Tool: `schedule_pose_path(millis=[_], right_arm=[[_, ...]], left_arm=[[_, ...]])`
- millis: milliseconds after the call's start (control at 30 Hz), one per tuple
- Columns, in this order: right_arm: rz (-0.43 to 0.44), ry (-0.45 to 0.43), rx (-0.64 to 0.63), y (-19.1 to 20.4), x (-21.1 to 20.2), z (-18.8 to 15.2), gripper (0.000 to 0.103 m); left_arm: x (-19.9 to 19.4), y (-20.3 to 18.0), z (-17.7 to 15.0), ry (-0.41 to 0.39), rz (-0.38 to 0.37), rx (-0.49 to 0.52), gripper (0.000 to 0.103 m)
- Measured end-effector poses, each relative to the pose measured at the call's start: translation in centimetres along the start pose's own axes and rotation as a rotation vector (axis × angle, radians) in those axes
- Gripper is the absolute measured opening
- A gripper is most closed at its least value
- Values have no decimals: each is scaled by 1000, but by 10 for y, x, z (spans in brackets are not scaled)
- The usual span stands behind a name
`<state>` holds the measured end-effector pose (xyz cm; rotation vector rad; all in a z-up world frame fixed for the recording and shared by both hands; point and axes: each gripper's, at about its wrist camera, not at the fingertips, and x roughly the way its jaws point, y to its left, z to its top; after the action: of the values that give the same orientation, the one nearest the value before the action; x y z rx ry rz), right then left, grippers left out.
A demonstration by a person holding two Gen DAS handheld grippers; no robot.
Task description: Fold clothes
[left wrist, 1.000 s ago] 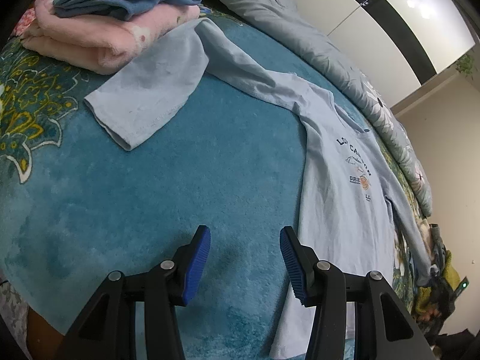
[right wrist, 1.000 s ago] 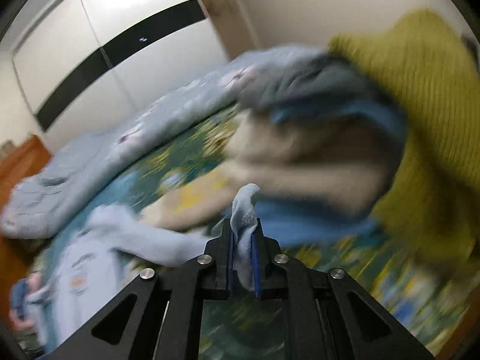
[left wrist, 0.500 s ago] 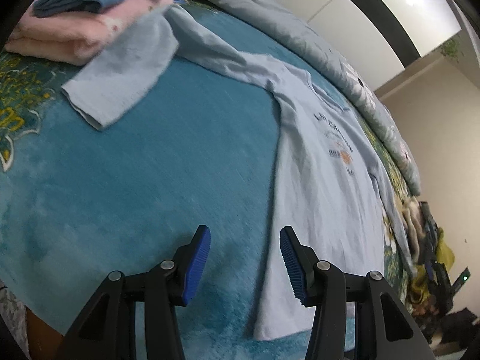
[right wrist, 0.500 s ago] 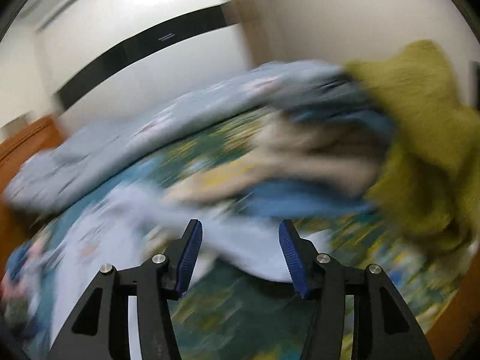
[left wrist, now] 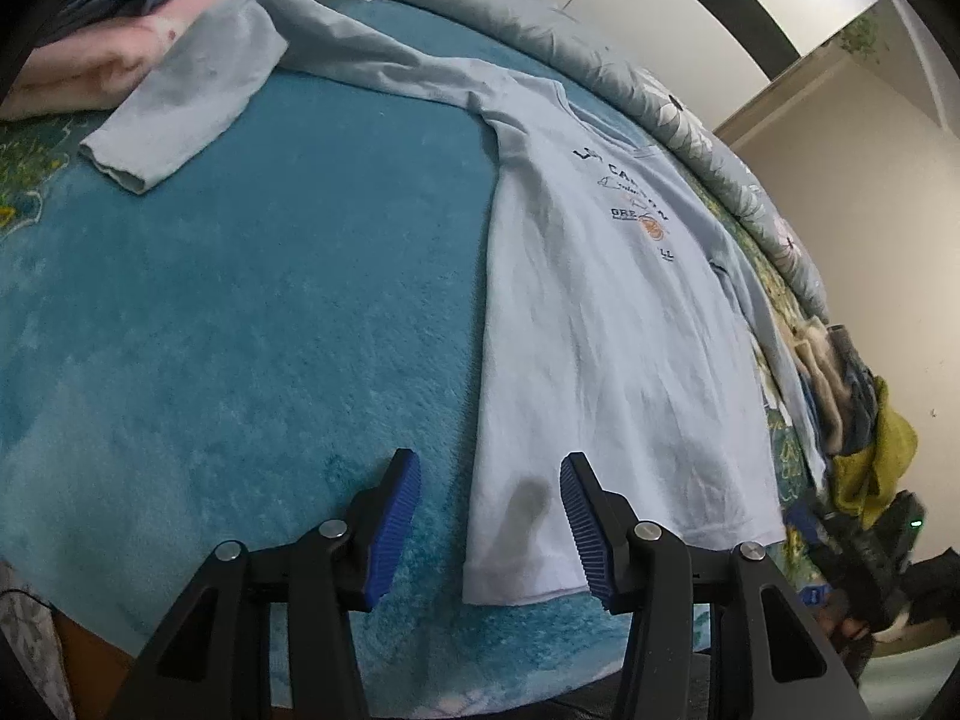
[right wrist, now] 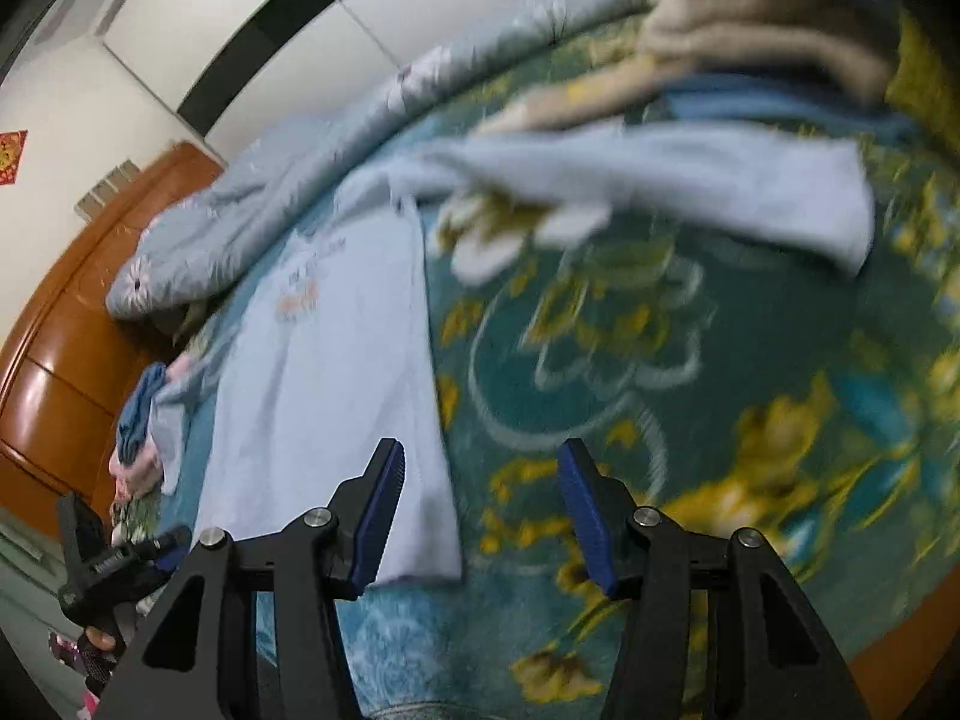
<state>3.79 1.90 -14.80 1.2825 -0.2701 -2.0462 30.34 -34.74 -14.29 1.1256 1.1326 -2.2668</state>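
A light blue long-sleeved shirt [left wrist: 606, 324] with dark lettering lies flat, front up, on a teal blanket [left wrist: 252, 276]. Its left sleeve [left wrist: 198, 96] stretches toward a pile of clothes. My left gripper [left wrist: 489, 510] is open and empty, just above the shirt's near left hem corner. In the right wrist view the shirt [right wrist: 336, 360] lies at left, its right sleeve [right wrist: 690, 186] spread across the flowered blanket. My right gripper [right wrist: 480, 510] is open and empty, above the shirt's near right hem corner [right wrist: 432, 558].
Folded pink and blue clothes [left wrist: 114, 42] are stacked at the far left. A grey quilt [left wrist: 600, 60] runs along the bed's far side. A heap of unfolded clothes [left wrist: 864, 420] with a yellow-green knit lies at the right. A wooden headboard [right wrist: 66, 324] stands at left.
My right gripper has let go of the sleeve, opened, and swung left toward the shirt's hem. My left gripper has moved right toward the hem corner, staying open.
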Motion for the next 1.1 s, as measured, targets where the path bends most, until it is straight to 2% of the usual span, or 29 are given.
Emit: schedule_pose_path(millis=[100, 233, 367, 433, 533, 633, 700, 733, 800, 833, 867, 1100], right_arm=[[-18, -22, -51, 11, 4, -9, 56], [96, 15, -43, 17, 11, -16, 57], [159, 24, -64, 18, 9, -22, 57], [240, 56, -46, 18, 13, -21, 56], [285, 61, 9, 10, 15, -17, 56], [316, 67, 54, 3, 18, -13, 47], [318, 72, 71, 1, 20, -11, 35], [313, 79, 73, 1, 22, -11, 31], [301, 94, 78, 0, 25, -11, 13], [295, 101, 80, 0, 27, -11, 9], [286, 103, 75, 2, 27, -11, 7], [242, 78, 21, 7, 18, -18, 5]], left_arm=[[-1, 0, -7, -5, -22, 12, 53], [0, -2, -13, -6, -68, 24, 53], [2, 0, -16, -8, -135, 20, 53], [3, 6, -17, 7, -203, -19, 53], [3, 17, -16, 17, -280, -83, 51], [3, 25, -16, 21, -348, -130, 51], [3, 29, -17, 19, -372, -154, 50], [4, 30, -16, 17, -373, -159, 46], [4, 30, -17, 12, -342, -160, 33], [5, 30, -18, 7, -314, -163, 15], [5, 30, -19, 0, -296, -163, 5], [-19, 19, -27, -99, -209, -101, 3]])
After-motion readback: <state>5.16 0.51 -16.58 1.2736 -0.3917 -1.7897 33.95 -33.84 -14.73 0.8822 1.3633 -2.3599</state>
